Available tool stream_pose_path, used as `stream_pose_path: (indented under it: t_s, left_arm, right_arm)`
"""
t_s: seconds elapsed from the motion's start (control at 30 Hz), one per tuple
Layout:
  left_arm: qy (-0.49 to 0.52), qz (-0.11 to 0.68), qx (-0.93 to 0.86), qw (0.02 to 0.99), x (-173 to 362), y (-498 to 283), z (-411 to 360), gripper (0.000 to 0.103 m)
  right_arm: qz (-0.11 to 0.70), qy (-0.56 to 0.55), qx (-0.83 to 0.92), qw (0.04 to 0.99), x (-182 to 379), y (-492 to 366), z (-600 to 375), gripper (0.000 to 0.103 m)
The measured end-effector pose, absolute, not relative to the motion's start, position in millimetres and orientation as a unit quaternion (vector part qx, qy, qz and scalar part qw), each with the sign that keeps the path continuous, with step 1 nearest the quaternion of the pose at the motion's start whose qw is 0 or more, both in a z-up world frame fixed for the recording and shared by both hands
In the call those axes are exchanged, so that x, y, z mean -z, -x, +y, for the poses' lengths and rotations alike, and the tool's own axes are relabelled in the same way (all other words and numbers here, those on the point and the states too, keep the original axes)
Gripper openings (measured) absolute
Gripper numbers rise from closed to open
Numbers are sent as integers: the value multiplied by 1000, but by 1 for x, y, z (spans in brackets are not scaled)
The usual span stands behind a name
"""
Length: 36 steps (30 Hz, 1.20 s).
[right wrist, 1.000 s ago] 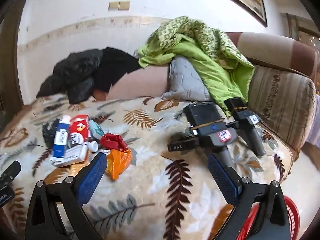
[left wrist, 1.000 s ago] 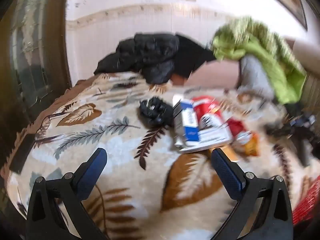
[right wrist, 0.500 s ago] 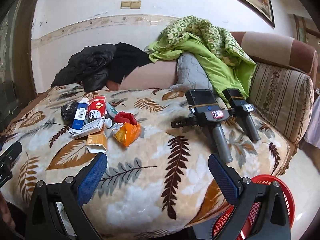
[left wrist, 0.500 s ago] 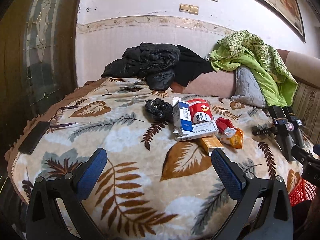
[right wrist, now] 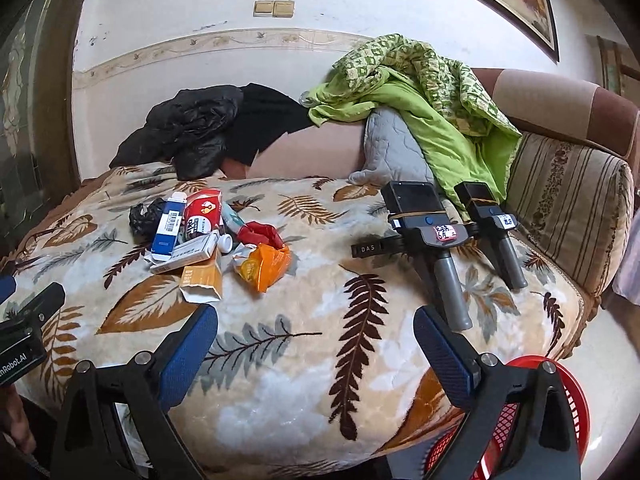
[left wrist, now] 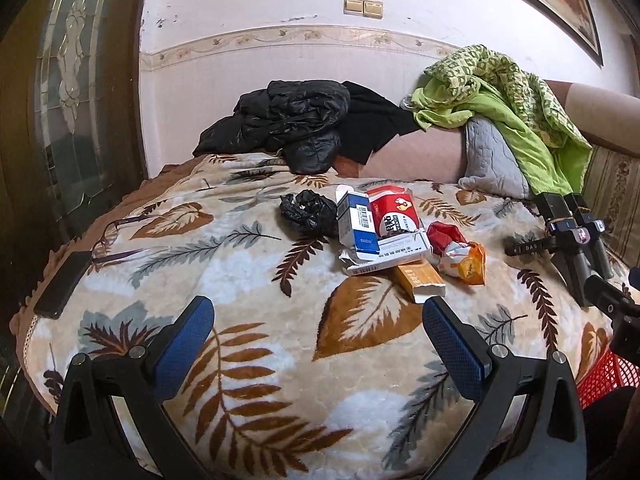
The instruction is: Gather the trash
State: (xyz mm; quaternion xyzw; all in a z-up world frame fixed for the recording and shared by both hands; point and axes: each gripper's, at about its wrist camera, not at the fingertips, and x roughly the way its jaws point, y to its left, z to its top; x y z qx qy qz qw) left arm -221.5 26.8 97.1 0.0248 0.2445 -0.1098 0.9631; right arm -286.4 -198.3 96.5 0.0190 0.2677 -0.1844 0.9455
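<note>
A pile of trash lies on the leaf-patterned blanket (left wrist: 248,280): a crumpled black bag (left wrist: 308,212), a blue and white box (left wrist: 357,224), a red box (left wrist: 394,214), a long white box (left wrist: 384,258), an orange carton (left wrist: 418,282), a red wrapper (left wrist: 446,236) and an orange packet (left wrist: 470,266). The same pile shows in the right wrist view, with the blue box (right wrist: 170,226) and orange packet (right wrist: 264,266). My left gripper (left wrist: 318,328) is open and empty, short of the pile. My right gripper (right wrist: 316,340) is open and empty, right of the pile. A red basket (right wrist: 548,412) stands on the floor below the bed's right edge.
Two spare grippers with grey handles (right wrist: 436,248) lie on the blanket at the right. A black phone (left wrist: 62,282) and glasses lie at the left edge. Black jackets (left wrist: 288,120), a green blanket (left wrist: 500,100) and a grey pillow (left wrist: 492,156) sit at the back.
Both grippers have pulled back and up from the bed, so more of the blanket, its front edge and the red basket show. Nothing was picked up.
</note>
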Motion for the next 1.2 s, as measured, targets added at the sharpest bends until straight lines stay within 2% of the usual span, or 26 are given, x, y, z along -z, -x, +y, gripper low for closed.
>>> stream_pose_path:
  t_s: [1.2]
  left_arm:
    - [-29, 245, 110, 963, -97, 221, 22, 103]
  right_arm:
    - [271, -13, 182, 945, -94, 287, -200, 100]
